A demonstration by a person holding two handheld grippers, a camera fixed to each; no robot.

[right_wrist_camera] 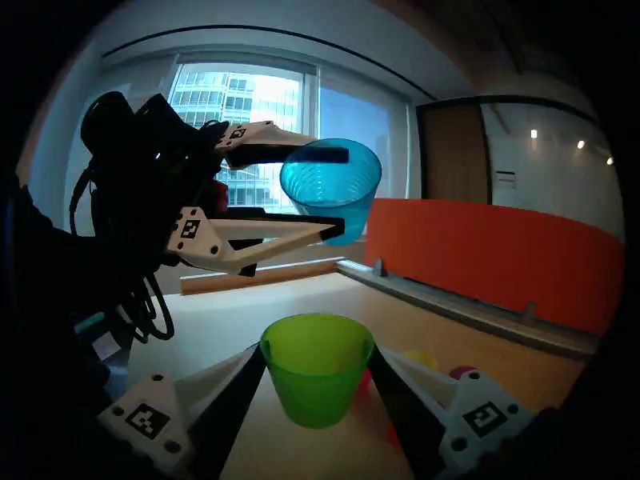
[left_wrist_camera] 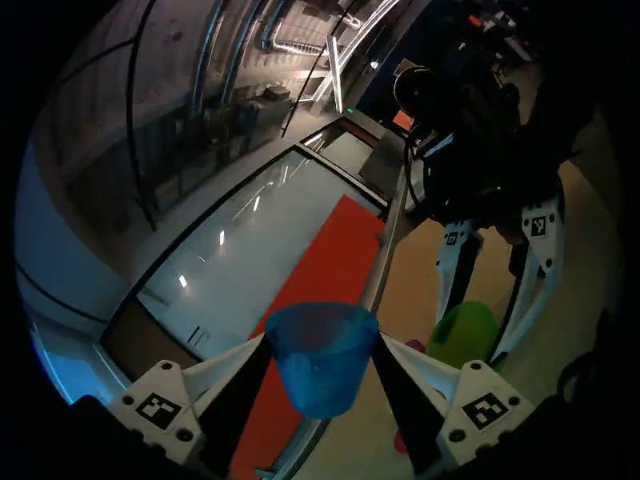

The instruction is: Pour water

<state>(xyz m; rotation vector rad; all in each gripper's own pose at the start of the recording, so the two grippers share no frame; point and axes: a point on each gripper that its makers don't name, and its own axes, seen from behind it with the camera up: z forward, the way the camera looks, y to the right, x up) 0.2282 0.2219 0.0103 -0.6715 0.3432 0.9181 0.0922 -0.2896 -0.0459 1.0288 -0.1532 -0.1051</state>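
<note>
We see the left gripper (left_wrist_camera: 322,350) closed to cup width, both fingers pressing the blue cup (left_wrist_camera: 322,380) at 6 o'clock. The right gripper (right_wrist_camera: 318,356) likewise clamps the green cup (right_wrist_camera: 318,388), upright, with the table (right_wrist_camera: 240,308) beneath. In the right gripper view the blue cup hangs tipped at 12 o'clock, above the green cup. An orange partition (right_wrist_camera: 496,256) stands at 3 o'clock.

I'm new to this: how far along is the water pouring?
Done: the left claw grips the blue cup, the right claw the green cup. In hand: the blue cup is held tipped, higher than the green one. Left: no stream shows, so the pour seems still to come.
</note>
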